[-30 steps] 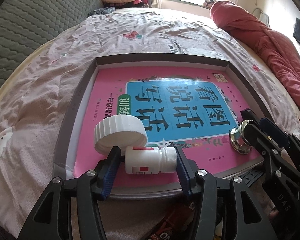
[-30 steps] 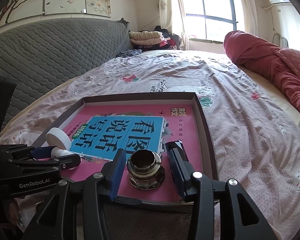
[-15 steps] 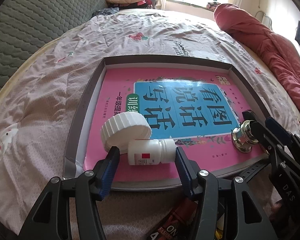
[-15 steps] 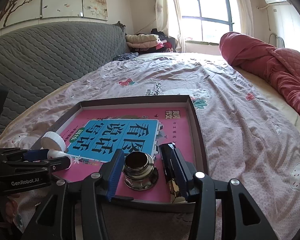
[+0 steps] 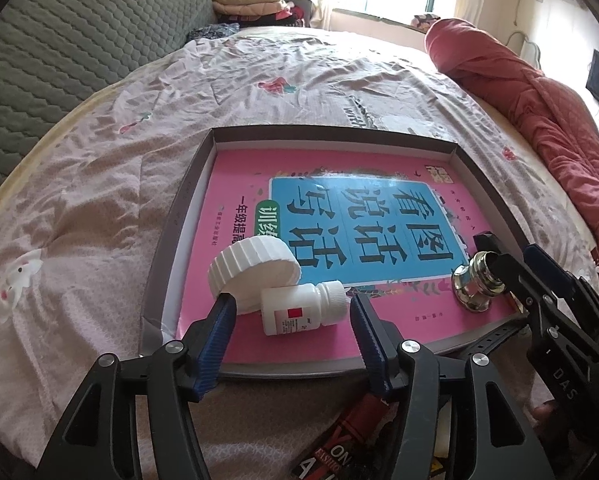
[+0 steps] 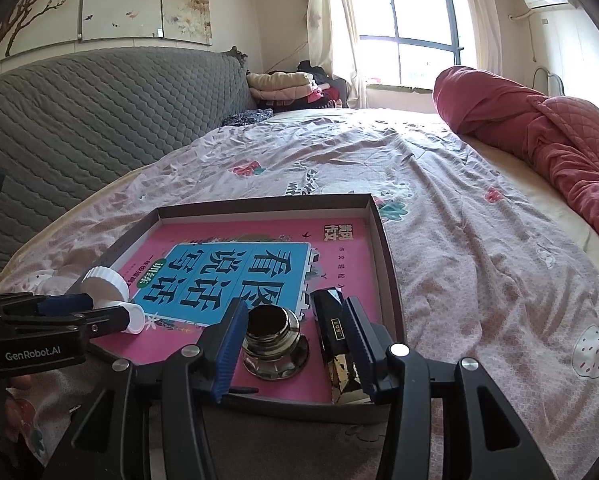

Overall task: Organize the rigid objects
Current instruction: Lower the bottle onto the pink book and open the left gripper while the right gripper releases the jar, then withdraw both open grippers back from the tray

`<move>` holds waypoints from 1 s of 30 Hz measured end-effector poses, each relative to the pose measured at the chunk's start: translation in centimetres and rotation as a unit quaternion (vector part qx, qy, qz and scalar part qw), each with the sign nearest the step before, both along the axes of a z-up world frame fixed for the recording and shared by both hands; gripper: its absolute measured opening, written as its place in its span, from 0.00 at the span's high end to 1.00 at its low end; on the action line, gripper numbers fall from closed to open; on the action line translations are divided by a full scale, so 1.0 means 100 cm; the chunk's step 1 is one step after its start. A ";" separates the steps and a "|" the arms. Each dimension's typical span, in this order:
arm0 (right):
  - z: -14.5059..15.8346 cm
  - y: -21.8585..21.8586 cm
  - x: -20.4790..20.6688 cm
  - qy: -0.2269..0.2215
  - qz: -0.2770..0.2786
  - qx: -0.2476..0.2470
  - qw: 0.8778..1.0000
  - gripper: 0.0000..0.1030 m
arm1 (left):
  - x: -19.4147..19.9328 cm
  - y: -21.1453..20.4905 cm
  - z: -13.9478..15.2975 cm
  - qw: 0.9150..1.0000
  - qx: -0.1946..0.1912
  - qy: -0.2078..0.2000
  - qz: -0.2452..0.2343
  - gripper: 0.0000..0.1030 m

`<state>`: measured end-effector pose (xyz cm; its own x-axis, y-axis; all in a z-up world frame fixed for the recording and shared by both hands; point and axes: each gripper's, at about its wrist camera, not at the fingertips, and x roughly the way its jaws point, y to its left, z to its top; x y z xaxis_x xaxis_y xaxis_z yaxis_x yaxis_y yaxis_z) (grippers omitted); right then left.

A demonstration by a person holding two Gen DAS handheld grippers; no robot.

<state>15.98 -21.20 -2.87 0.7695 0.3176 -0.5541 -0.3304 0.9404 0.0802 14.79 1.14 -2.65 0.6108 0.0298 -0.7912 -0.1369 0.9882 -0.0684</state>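
small white pill bottle (image 5: 301,309) lies on its side on the pink book (image 5: 339,240), near the front left corner of the shallow grey box (image 5: 179,216) on the bed. large white ribbed cap (image 5: 253,266) leans tilted against it, touching. left gripper (image 5: 291,322) straddles the bottle, jaws spread and just been opening further, pads clear of it on both sides. metal flanged fitting (image 6: 273,350) stands upright at the front right of the book; dark rectangular block with gold end (image 6: 337,344) lies just beside it. right gripper (image 6: 295,344) brackets both, jaws apart and widening; right pad looks against the block, left pad clear of the fitting.
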 end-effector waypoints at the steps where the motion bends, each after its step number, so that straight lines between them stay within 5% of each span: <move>1: 0.001 0.000 -0.001 -0.002 0.000 0.000 1.000 0.53 | -0.001 0.000 0.001 1.000 0.000 -0.002 0.000 0.39; 30: 0.008 -0.006 -0.018 -0.015 -0.004 -0.003 1.000 0.52 | -0.020 0.015 0.026 1.000 -0.003 -0.029 0.009 0.31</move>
